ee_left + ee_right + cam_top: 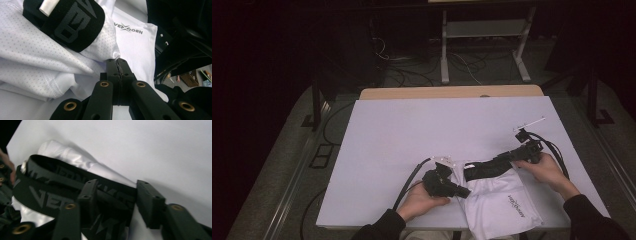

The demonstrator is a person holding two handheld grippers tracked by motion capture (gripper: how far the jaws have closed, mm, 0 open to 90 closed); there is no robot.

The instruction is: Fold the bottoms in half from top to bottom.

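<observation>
A white garment [499,200] with a black waistband [484,169] lies at the near right of the counter [412,130], its lower edge hanging over the front rim. The waistband bears raised lettering, but it is cut off and folded in both gripper views, so the whole word cannot be read; a small printed logo [128,28] shows on the white cloth.

The left tool [117,62] has its jaws pressed together on a pinch of the white fabric just below the waistband. How much cloth sits between the pads is hidden by the jaws themselves.

The right tool [112,195] straddles the waistband's far end with its jaws partly apart. The band runs between them, touching or just beside the left jaw, with a gap at the right one. That view is blurred, so the contact is hard to judge.
</observation>
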